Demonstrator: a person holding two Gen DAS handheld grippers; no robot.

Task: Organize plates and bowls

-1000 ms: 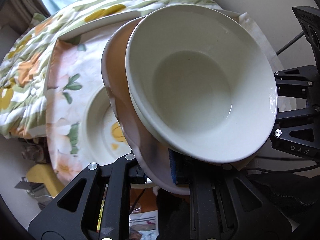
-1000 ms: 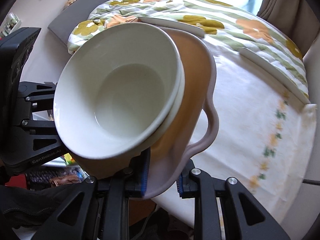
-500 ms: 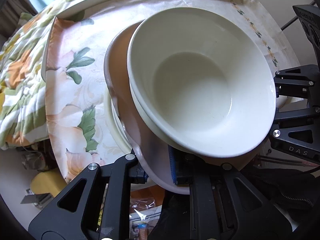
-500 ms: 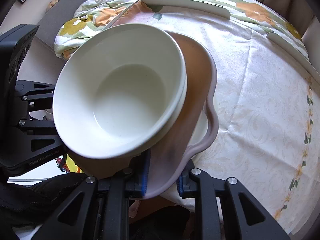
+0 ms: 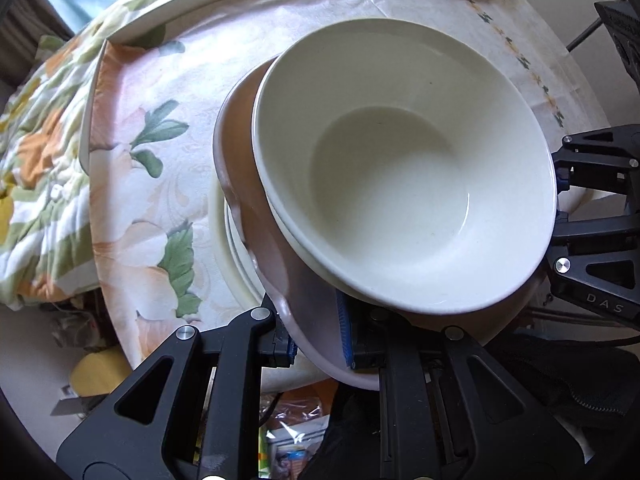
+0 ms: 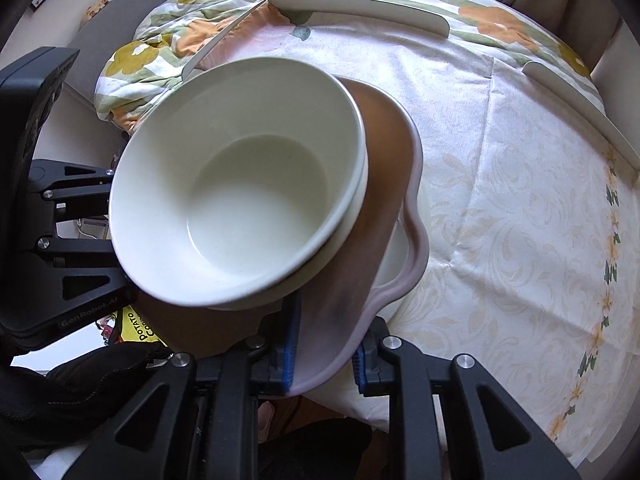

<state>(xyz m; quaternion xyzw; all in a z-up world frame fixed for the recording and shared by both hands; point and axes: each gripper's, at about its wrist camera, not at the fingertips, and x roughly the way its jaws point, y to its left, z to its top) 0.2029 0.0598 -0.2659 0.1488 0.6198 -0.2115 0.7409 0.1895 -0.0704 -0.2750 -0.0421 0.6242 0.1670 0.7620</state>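
Note:
A wavy-rimmed brown plate carries two nested cream bowls. My left gripper is shut on the plate's near rim in the left wrist view, blue pads pressing both faces. My right gripper is shut on the opposite rim in the right wrist view. Each gripper shows at the edge of the other's view. Under the brown plate lies a cream plate on the table, mostly hidden; whether the two touch I cannot tell.
The round table wears a pale floral tablecloth with white edge guards along its far rim. A flowered quilt lies beyond the table. Packages sit on the floor below.
Both grippers carried the plate with the bowls forward over the table and down onto the cream plate's spot, which it now mostly covers. Nothing has moved in the last half second.

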